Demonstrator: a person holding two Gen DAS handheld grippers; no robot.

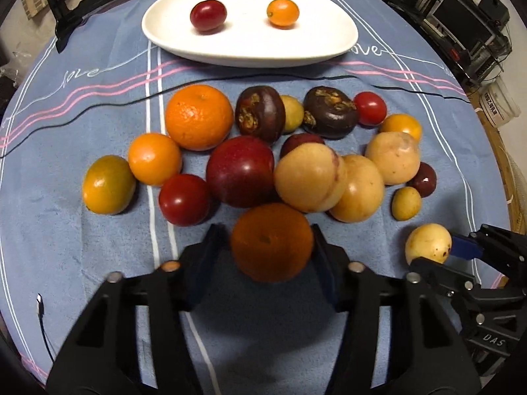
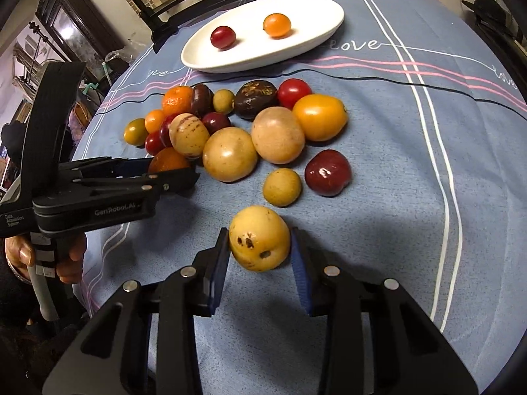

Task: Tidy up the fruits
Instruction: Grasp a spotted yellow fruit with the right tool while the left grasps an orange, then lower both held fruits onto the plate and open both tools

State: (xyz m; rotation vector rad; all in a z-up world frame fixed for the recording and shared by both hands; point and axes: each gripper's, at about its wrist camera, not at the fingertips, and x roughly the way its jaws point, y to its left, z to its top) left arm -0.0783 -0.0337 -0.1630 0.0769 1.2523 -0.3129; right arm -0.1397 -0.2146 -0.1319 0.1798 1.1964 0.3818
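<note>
A round desk (image 1: 98,247) under a blue striped cloth carries a white oval ceramic plate (image 1: 329,42), well beyond a loose pile of mixed fruit (image 1: 240,171); only a small red tomato (image 1: 208,15) and a small orange kumquat (image 1: 283,12) lie on it. The step in hand looks like a double pick: the left hand-held gripper (image 1: 271,247) is clamped on a dull orange mandarin (image 1: 271,242), the right hand-held gripper (image 2: 260,250) on a spotted yellow round fruit (image 2: 259,238). Next, probably lift both clear and carry them across the pile to the plate.
</note>
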